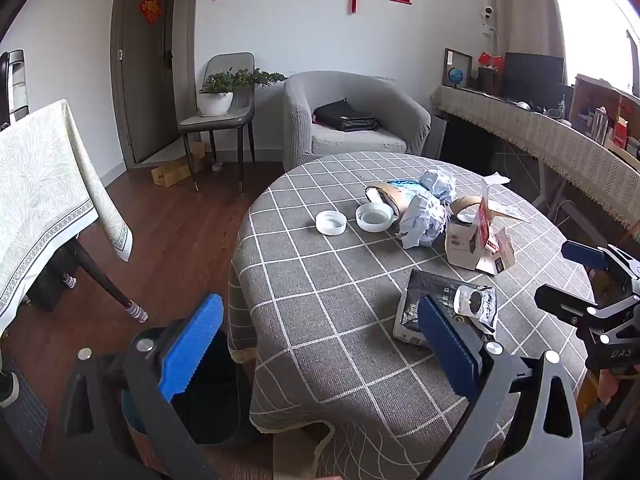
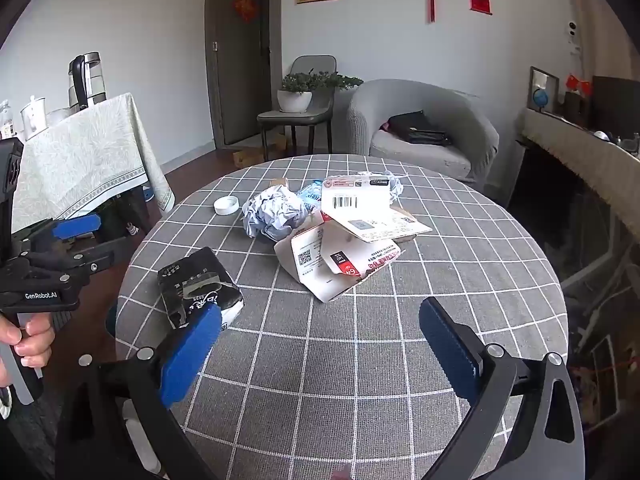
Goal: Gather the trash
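Observation:
Trash lies on a round table with a grey checked cloth [image 1: 320,280] [image 2: 440,280]. A black wrapper [image 1: 448,312] [image 2: 198,288] lies near the front. A flattened white and red carton [image 1: 476,240] [image 2: 344,252], crumpled paper balls [image 1: 424,220] [image 2: 274,214], two white lids [image 1: 331,222] [image 1: 375,217] and cardboard tape rolls [image 1: 390,196] lie farther back. My left gripper [image 1: 320,344] is open over the table's left edge, above a dark bin [image 1: 212,384]. My right gripper [image 2: 320,344] is open and empty above the table's front.
A table with a pale patterned cloth [image 1: 40,192] [image 2: 88,156] stands at the left. A grey armchair [image 1: 356,120] with a black bag, a chair with a potted plant [image 1: 218,96], and a long covered desk [image 1: 560,136] stand beyond.

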Demonstrator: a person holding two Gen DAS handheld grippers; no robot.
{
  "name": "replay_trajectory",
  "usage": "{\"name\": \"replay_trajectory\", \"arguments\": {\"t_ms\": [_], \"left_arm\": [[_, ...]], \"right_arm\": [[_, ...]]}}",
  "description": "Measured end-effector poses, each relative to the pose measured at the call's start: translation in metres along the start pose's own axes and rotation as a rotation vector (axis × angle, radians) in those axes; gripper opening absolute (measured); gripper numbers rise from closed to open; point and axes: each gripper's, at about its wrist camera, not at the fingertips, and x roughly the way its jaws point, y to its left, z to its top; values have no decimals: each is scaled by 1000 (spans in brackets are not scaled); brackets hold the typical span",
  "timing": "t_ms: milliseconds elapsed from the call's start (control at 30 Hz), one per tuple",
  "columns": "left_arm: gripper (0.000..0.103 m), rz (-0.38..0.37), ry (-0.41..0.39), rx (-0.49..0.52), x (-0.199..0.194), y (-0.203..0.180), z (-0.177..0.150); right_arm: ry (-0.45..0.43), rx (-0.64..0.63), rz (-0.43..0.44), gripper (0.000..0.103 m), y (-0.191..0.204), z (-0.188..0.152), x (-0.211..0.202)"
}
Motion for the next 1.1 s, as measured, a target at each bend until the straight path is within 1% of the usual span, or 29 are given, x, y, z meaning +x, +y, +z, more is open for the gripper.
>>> {"name": "replay_trajectory", "arguments": {"t_ms": [1100], "left_arm": [[100,-6,9,-3,1,0,3]], "right_arm": [[-4,19,3,100,-3,1,1]]}}
